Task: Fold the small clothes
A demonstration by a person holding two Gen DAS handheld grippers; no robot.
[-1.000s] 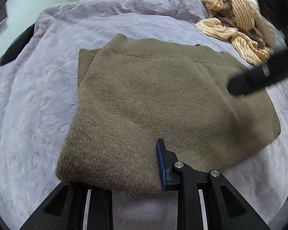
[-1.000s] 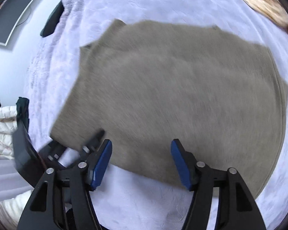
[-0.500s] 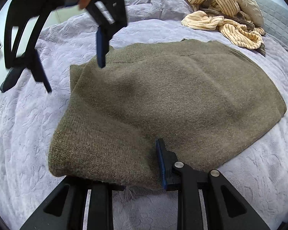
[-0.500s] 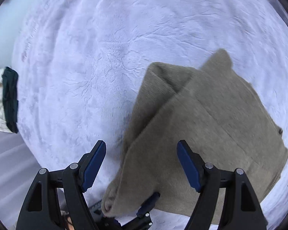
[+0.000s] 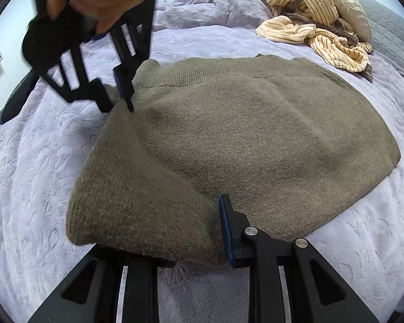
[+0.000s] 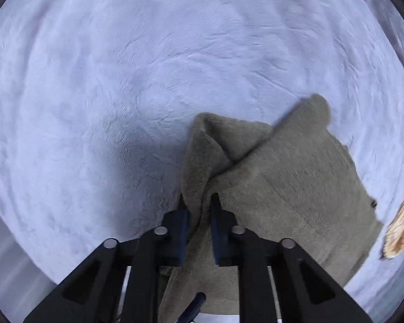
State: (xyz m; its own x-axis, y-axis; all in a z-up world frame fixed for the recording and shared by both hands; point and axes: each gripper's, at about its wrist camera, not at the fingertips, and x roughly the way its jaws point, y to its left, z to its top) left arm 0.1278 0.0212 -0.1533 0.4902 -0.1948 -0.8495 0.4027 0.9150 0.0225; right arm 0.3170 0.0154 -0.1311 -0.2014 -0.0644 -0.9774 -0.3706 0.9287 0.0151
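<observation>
While the left gripper [image 5: 196, 231] pinches the sweater's [image 5: 256, 140] near edge, right gripper [image 6: 198, 210] jaws have just closed on its corner.

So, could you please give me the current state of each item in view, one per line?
Olive sweater: partly folded, lying on the bed, near-left edge lifted.
Left gripper: jaws shut on the sweater's near edge.
Right gripper: jaws have just closed, pinching the sweater's left edge.
Striped clothes: crumpled, unfolded, apart from the sweater.
Lilac blanket: spread over the bed, lightly wrinkled.
</observation>
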